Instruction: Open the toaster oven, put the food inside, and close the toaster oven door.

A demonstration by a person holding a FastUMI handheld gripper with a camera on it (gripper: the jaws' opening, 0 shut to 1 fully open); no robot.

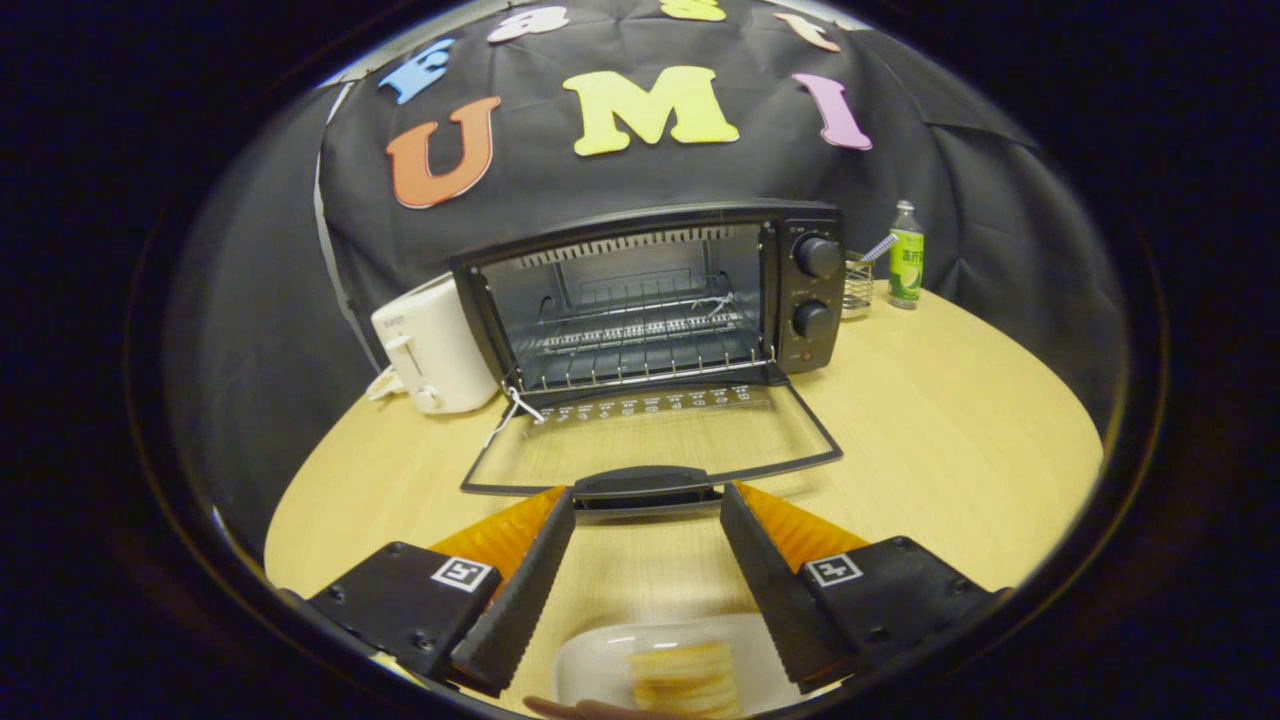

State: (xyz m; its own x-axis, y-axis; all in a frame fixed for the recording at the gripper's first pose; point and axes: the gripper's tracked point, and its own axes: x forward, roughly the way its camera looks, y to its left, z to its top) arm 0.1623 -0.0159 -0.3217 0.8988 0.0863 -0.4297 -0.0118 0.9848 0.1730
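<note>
Food (pixel 688 675) between open gripper (pixel 648 505) fingers

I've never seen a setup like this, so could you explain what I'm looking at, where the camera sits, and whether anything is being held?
The camera rides on handheld tongs and looks forward along their two fingers. They are open and hold nothing. Between them, low down, lies a plate with food. Ahead on the wooden table stands a toaster oven, its glass door folded down open, the handle just beyond the fingertips. Left of it sits a white toaster; right of it a wire holder and a green bottle.
</note>
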